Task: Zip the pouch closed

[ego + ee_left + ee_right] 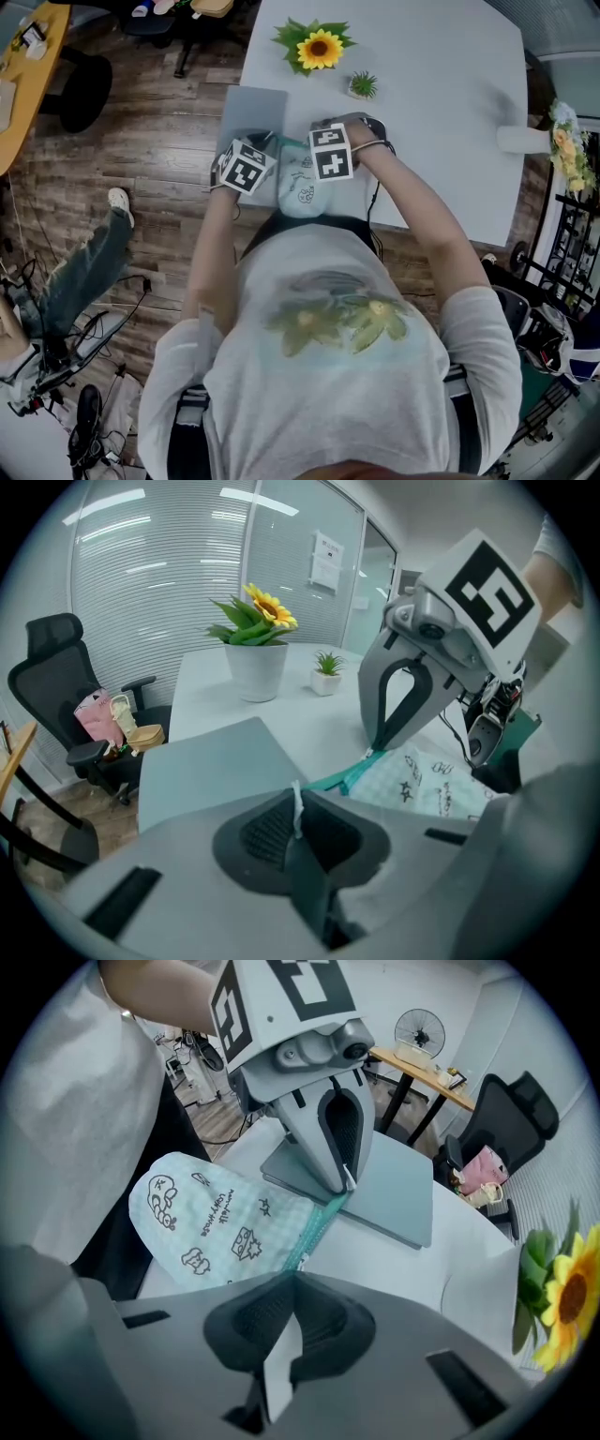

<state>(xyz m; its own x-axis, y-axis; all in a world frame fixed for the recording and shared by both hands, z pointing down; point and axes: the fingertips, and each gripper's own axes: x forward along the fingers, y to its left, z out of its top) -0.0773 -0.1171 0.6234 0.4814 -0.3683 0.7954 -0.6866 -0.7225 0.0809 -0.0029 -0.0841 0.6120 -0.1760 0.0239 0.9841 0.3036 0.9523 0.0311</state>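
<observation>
Leans over the near edge of the white table (pixel 450 112) with both elbows bent, left forearm (pixel 212 258) rising along the centre-left of the head view, right forearm (pixel 424 225) slanting in from the lower right. Brings both grippers together at frame centre, marker cubes almost side by side. Tips the left gripper (pixel 298 808) steeply downward, jaws pinched together on a thin white edge at one end of the pouch (pixel 302 192). Points the right gripper (pixel 286 1290) nearly straight down, jaws fully together at the teal zipper (pixel 317 1227), a white sliver showing between the pads. Holds the pouch, pale mint with black doodles, between the two sets of jaws at the table's near edge, just below a grey slab (pixel 251 112). Works well apart from the sunflower pot (pixel 320 47) and the small plant (pixel 362 86) near the top of the frame.
</observation>
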